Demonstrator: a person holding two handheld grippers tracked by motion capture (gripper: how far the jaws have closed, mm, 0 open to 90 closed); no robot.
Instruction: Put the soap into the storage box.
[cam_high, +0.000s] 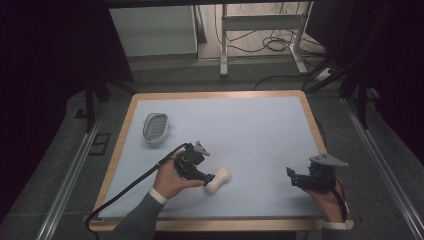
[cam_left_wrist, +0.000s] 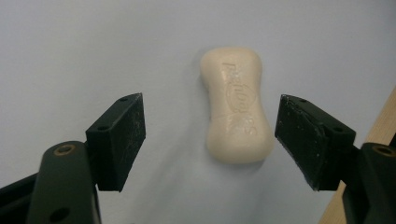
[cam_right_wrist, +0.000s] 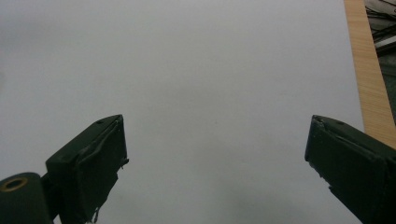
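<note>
Cream soap (cam_left_wrist: 237, 107), black tongs (cam_left_wrist: 210, 140), pale blue mat (cam_high: 250, 130).

High view: fixed above the near edge, facing forward and down, whole worktop (cam_high: 260, 107) in frame. Left gripper view: rides the left claw (cam_left_wrist: 210, 140), close above the soap bar (cam_left_wrist: 236, 105), also seen from high near the front edge. Right gripper view: close over bare mat by the right edge.
</note>
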